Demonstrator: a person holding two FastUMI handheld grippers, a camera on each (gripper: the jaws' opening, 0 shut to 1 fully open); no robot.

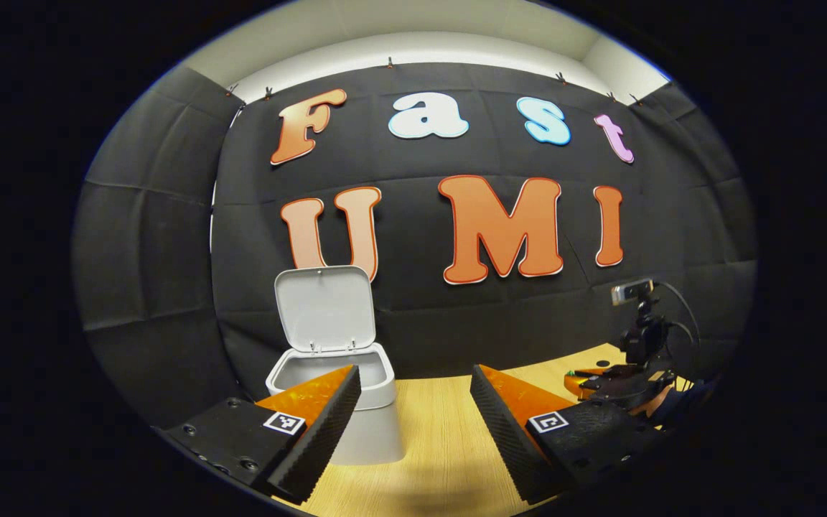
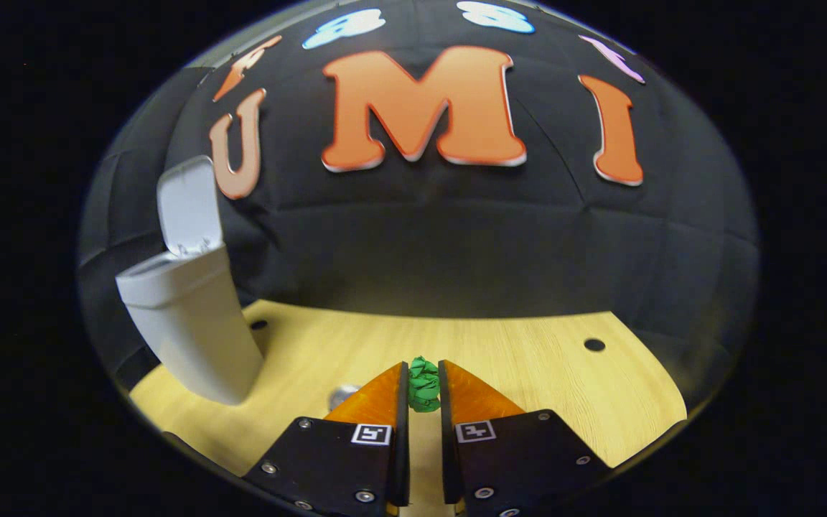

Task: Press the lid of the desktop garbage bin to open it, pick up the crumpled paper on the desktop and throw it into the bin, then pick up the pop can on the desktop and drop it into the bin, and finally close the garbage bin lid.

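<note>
The white desktop bin (image 1: 356, 402) stands on the wooden table with its lid (image 1: 325, 307) raised upright. My left gripper (image 1: 415, 384) hovers open in front of it, with nothing between its fingers. In the right gripper view, my right gripper (image 2: 424, 368) is shut on the green crumpled paper (image 2: 424, 388), low over the table. There the bin (image 2: 191, 330) stands to the left, its lid (image 2: 187, 205) up. A silvery round thing (image 2: 342, 395), perhaps the pop can, peeks out beside the left finger, mostly hidden. The right gripper (image 1: 618, 380) also appears far right in the left gripper view.
The wooden tabletop (image 2: 528, 373) has small round holes (image 2: 594, 345) and ends at the black cloth wall. A small camera on a stand (image 1: 639, 316) rises at the table's right end, behind the right gripper.
</note>
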